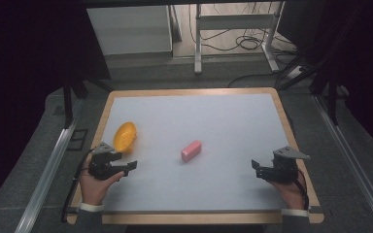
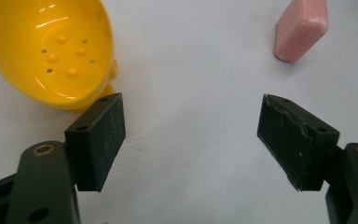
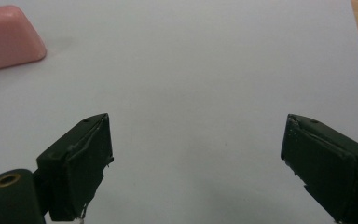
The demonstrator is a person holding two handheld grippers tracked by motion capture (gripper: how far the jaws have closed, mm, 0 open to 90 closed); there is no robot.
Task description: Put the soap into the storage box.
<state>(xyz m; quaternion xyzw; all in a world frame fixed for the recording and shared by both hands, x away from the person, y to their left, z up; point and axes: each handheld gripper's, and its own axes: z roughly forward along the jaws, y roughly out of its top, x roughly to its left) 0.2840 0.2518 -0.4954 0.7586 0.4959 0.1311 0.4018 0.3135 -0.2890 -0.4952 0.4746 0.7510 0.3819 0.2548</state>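
Lying just beyond the wide-open, empty left hand-held gripper (image 2: 191,135): yellow dish (image 2: 51,51).

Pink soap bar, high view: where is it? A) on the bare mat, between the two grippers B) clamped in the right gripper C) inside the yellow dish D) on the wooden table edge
A: the pink soap bar lies alone on the white mat, right of the yellow soap dish and apart from the open left gripper and right gripper.

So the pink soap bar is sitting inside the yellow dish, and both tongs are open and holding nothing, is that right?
Not quite. The pink soap bar lies on the bare table, apart from the yellow dish, which is empty; the high view and the left gripper view show this. The rest holds: the left tongs and right tongs are open and hold nothing.
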